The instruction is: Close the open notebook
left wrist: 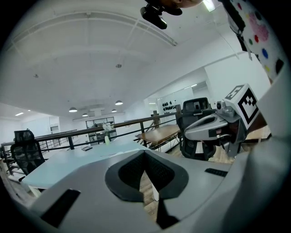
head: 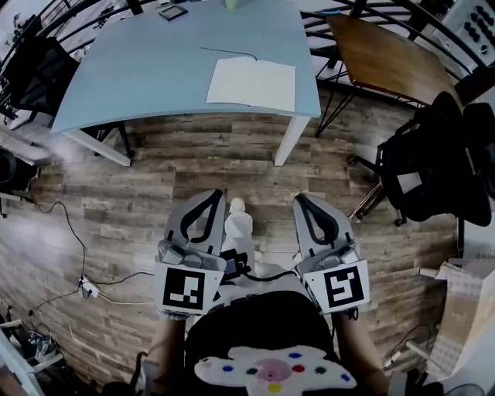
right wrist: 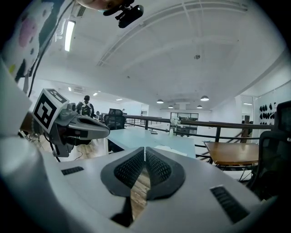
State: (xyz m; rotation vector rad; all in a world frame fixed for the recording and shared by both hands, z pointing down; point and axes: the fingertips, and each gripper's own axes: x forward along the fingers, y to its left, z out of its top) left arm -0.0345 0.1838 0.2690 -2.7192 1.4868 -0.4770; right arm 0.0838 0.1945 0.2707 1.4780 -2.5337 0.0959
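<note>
An open notebook (head: pixel 251 82) with white pages lies flat near the front right corner of the pale blue table (head: pixel 139 69). My left gripper (head: pixel 216 194) and right gripper (head: pixel 300 199) are held low over the wooden floor, well short of the table, both shut with nothing between their fingers. In the left gripper view the jaws (left wrist: pixel 144 152) meet tip to tip, and the right gripper (left wrist: pixel 213 125) shows beside them. In the right gripper view the closed jaws (right wrist: pixel 144 150) point toward the table (right wrist: pixel 150 136), where the notebook (right wrist: pixel 170 149) is a thin white strip.
A small dark device (head: pixel 172 11) lies at the table's far edge. A brown wooden table (head: pixel 387 54) stands at the right, with a black office chair (head: pixel 433 162) near it. Cables and a power strip (head: pixel 87 289) lie on the floor at the left. A railing runs behind the tables.
</note>
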